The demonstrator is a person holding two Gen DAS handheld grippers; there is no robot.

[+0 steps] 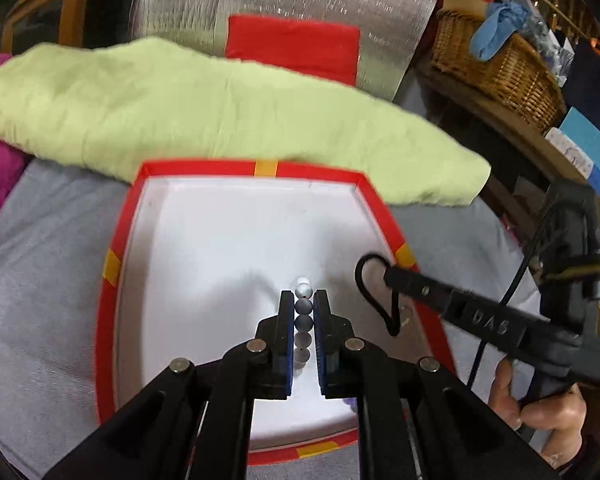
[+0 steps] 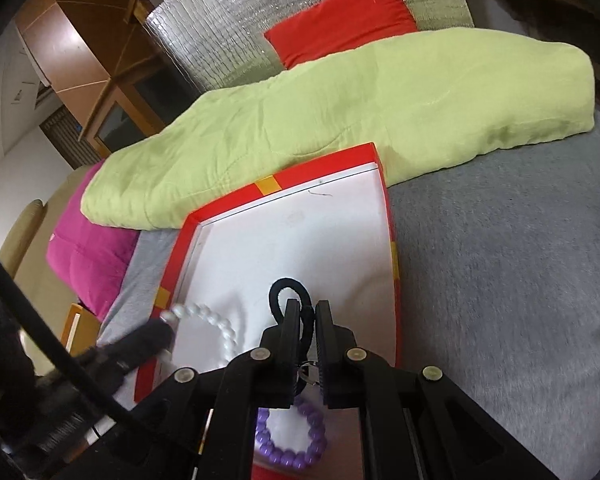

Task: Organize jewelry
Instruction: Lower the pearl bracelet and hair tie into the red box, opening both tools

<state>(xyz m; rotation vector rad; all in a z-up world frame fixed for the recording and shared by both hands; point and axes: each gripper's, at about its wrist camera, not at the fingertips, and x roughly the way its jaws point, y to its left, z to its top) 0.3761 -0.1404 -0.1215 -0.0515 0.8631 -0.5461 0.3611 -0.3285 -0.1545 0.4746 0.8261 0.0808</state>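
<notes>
Pearl strand [image 1: 303, 322] runs along left claw [image 1: 303, 300]; cord [image 2: 296, 304] seemingly likewise.

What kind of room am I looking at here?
Probably a bedroom at home: a folded green quilt and pink bedding lie on a grey bed cover, and a wicker basket of clutter sits beside it.

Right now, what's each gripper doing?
Left gripper: shut on the white pearl bead bracelet.
Right gripper: shut on the black cord loop.
</notes>
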